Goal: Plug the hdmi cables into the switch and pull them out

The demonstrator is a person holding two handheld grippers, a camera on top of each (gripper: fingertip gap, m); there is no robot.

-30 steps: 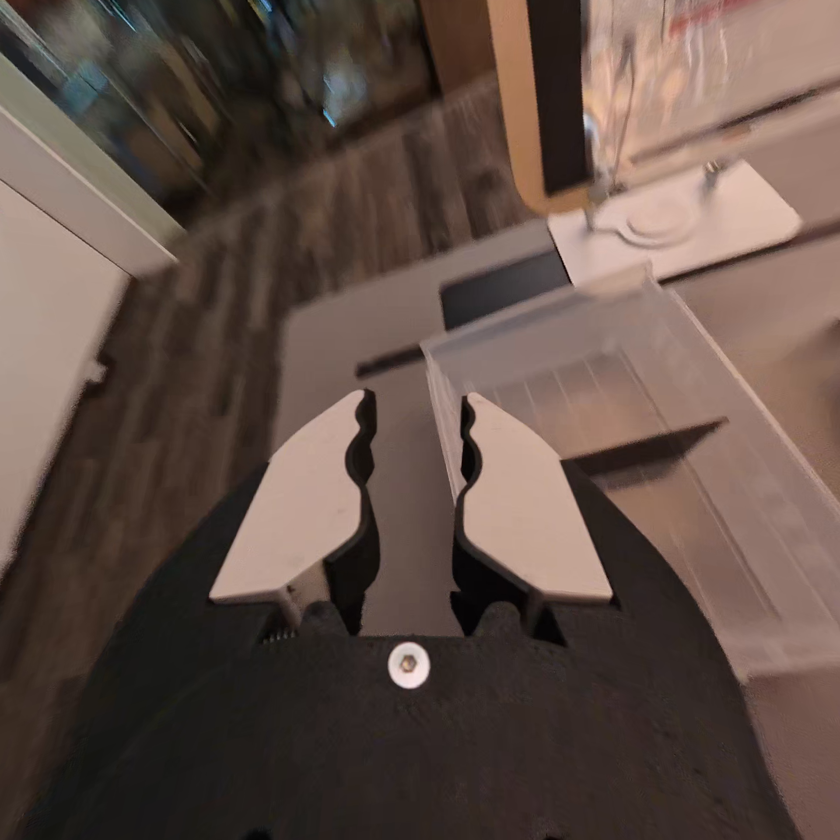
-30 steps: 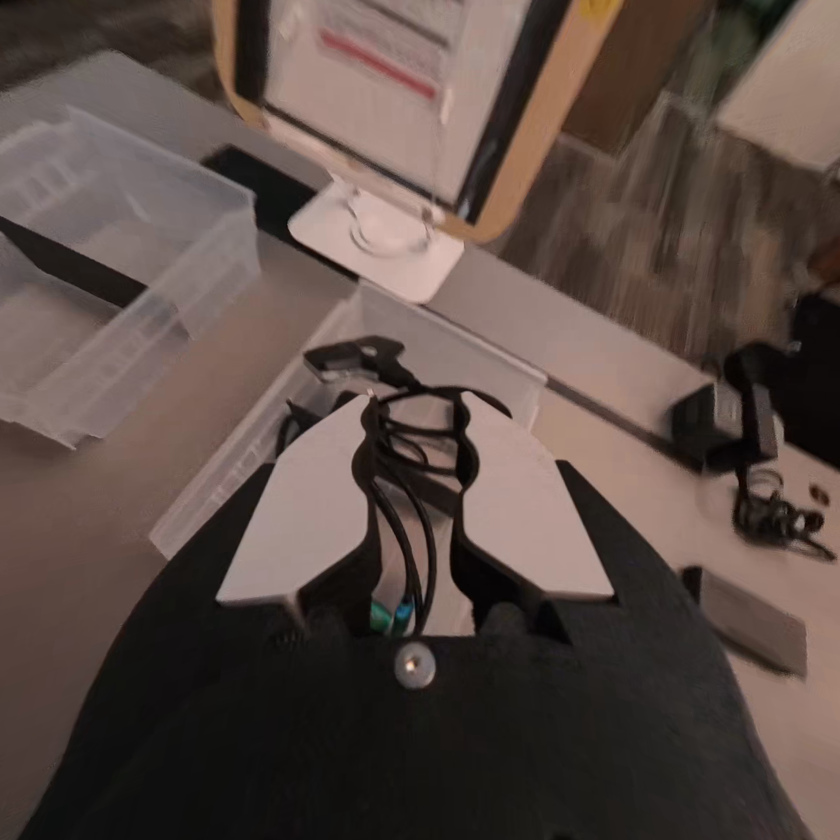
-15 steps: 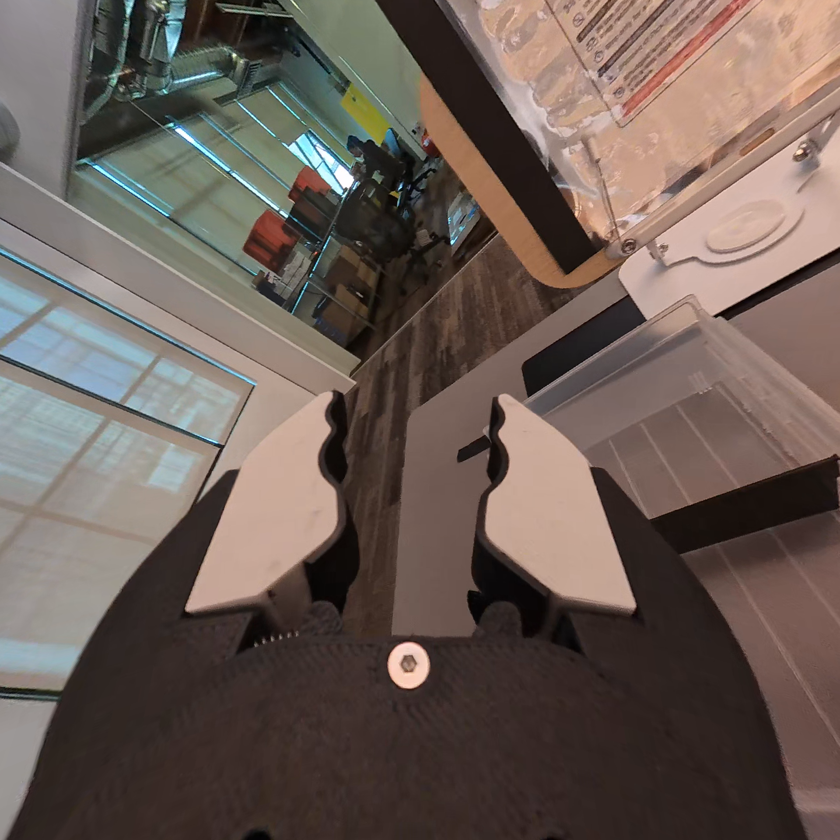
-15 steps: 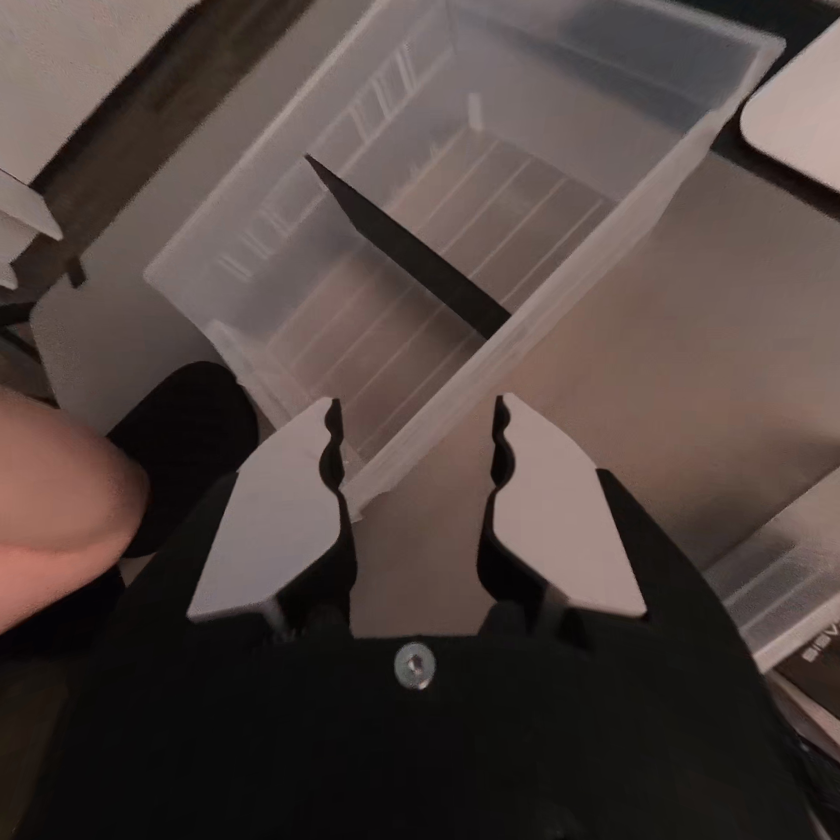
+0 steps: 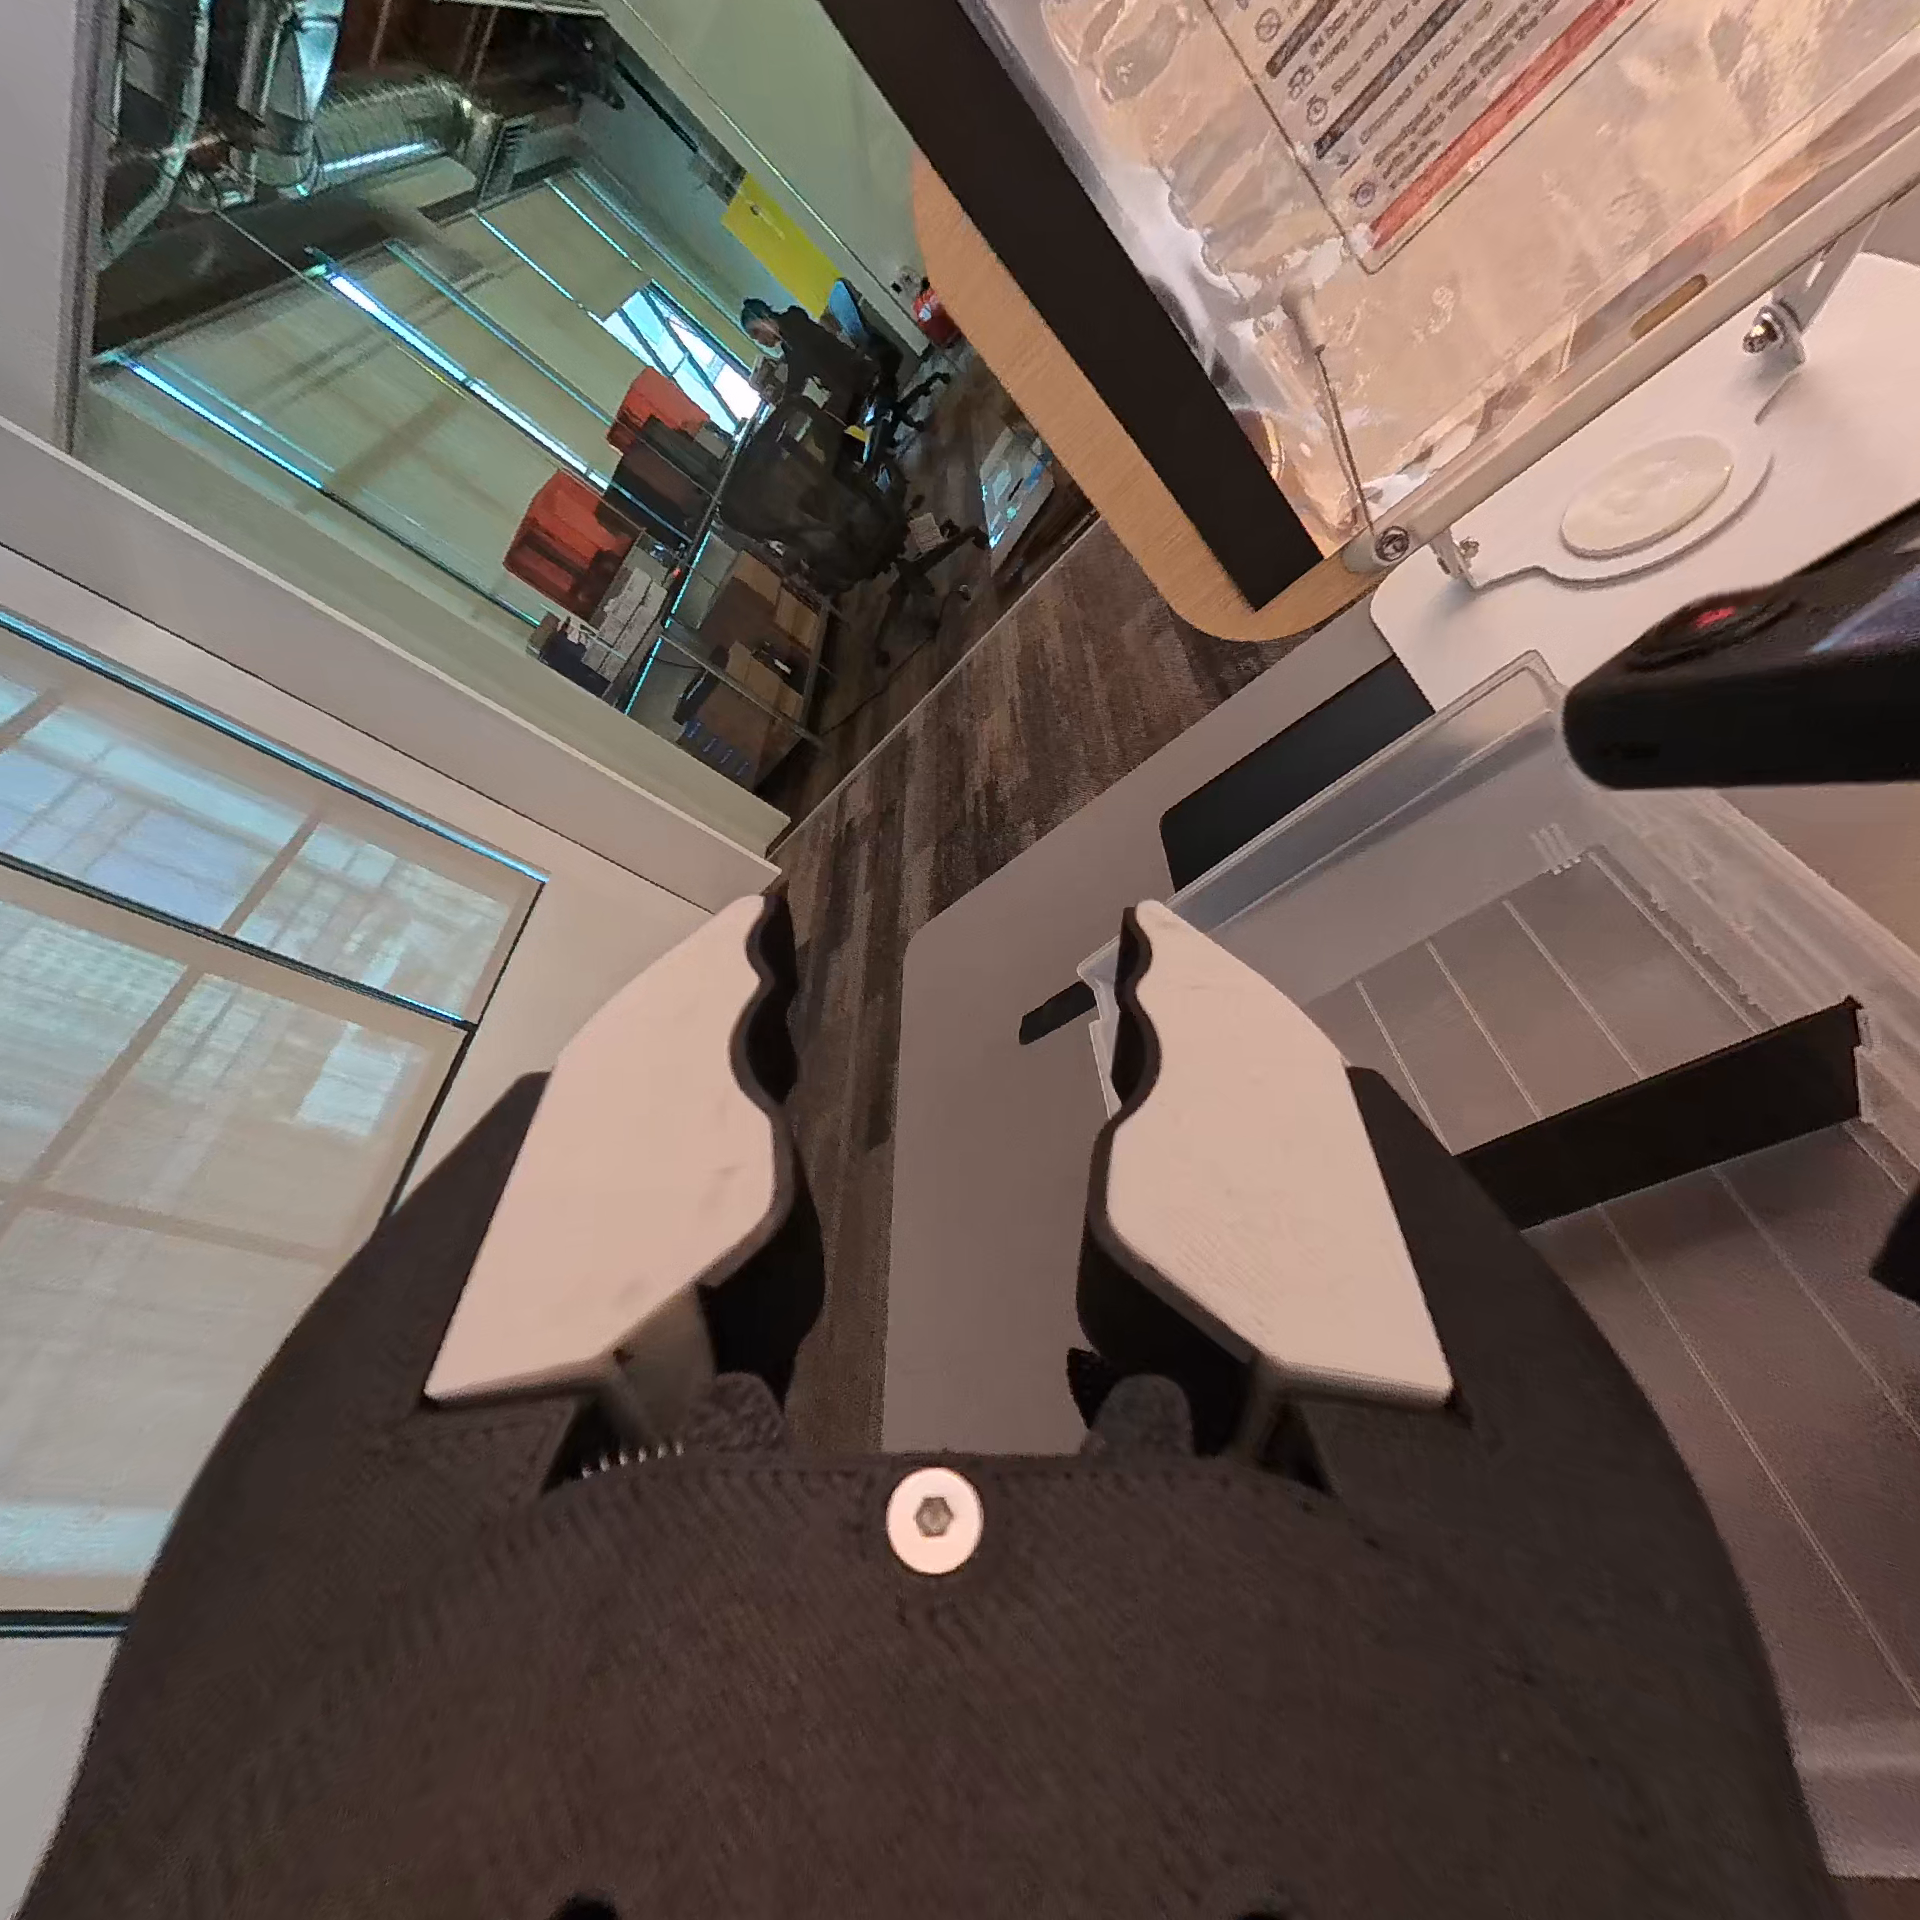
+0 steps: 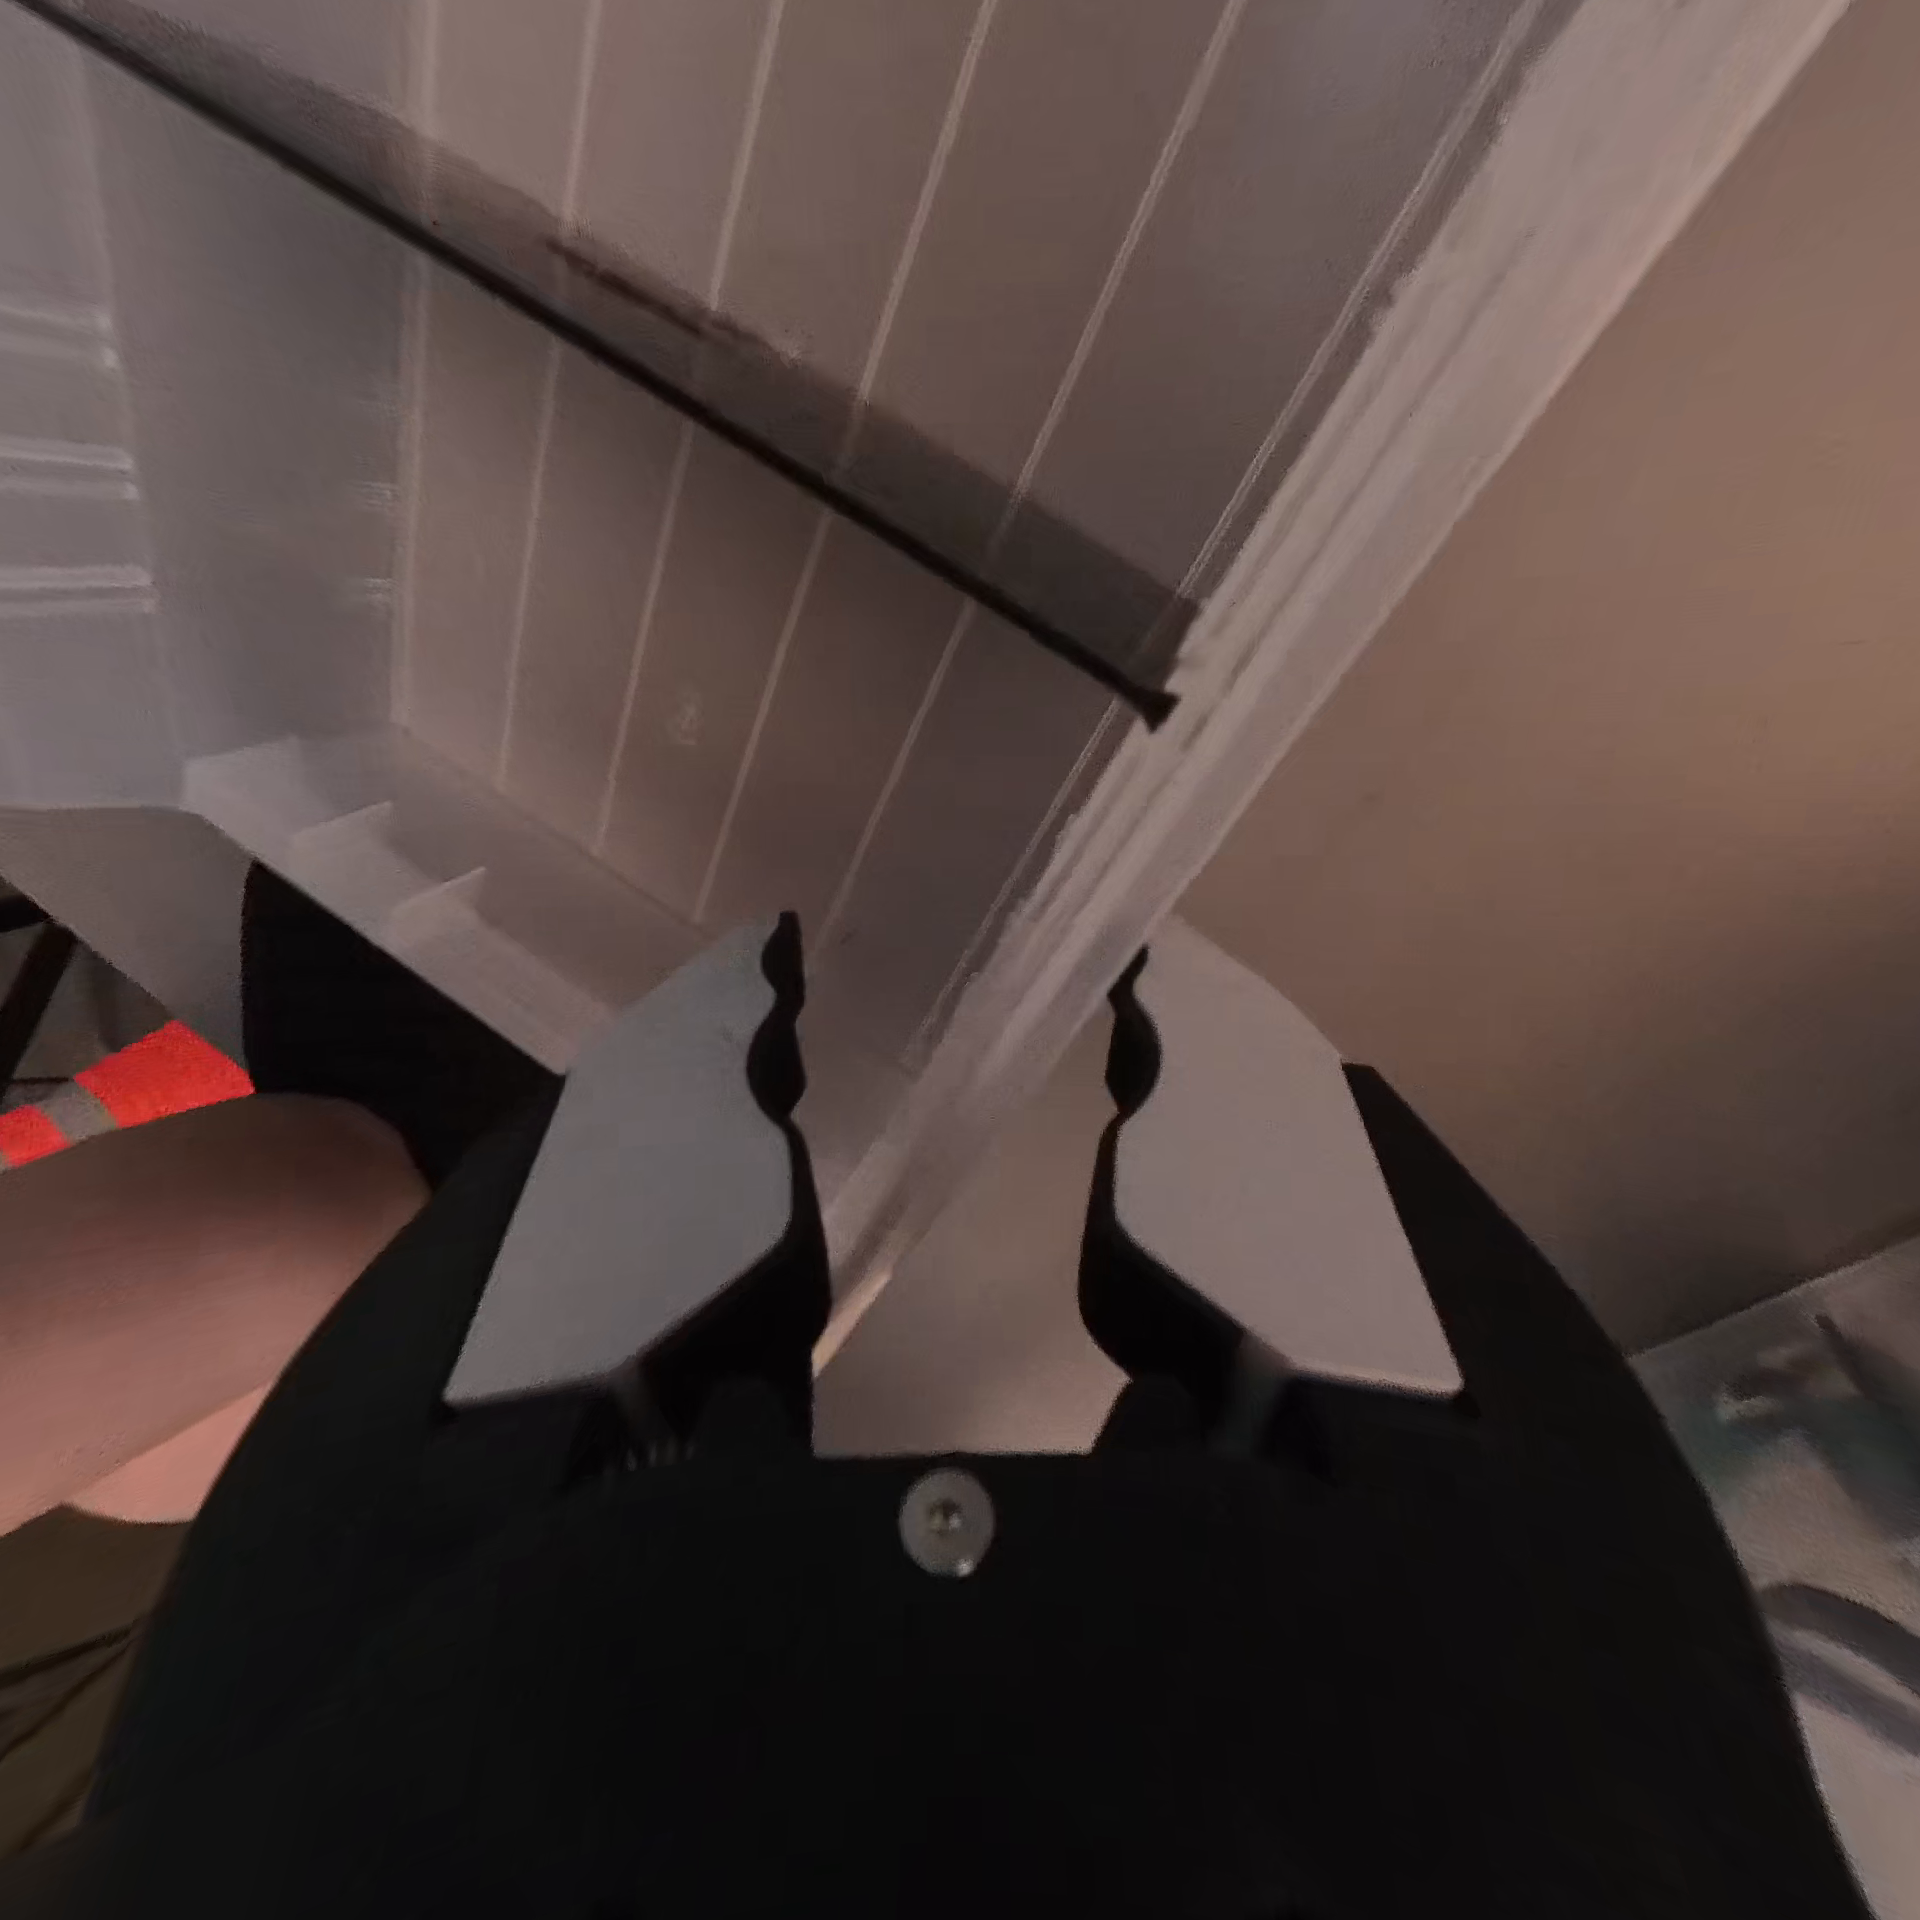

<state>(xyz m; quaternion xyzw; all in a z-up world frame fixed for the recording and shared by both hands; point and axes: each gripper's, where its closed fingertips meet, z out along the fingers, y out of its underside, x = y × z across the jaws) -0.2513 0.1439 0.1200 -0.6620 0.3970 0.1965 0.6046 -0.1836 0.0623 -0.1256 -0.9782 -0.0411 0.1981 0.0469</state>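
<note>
No HDMI cable or switch shows in either view now. My left gripper is open and empty, tilted up past the table's left edge beside a clear plastic bin. My right gripper is open and empty, pointing down over the long rim of that clear bin, with the rim running between its fingers. A black divider crosses the bin; it also shows in the left wrist view. The right gripper's black body enters the left wrist view at the right edge.
A grey table holds the bin. A sign on a white stand base is behind it. Wood-look floor and a white wall lie left. A person's forearm is at lower left in the right wrist view.
My right gripper swung from the bin with cables to the empty divided bin and came down close over its rim. Both grippers opened wider. My left gripper tilted upward.
</note>
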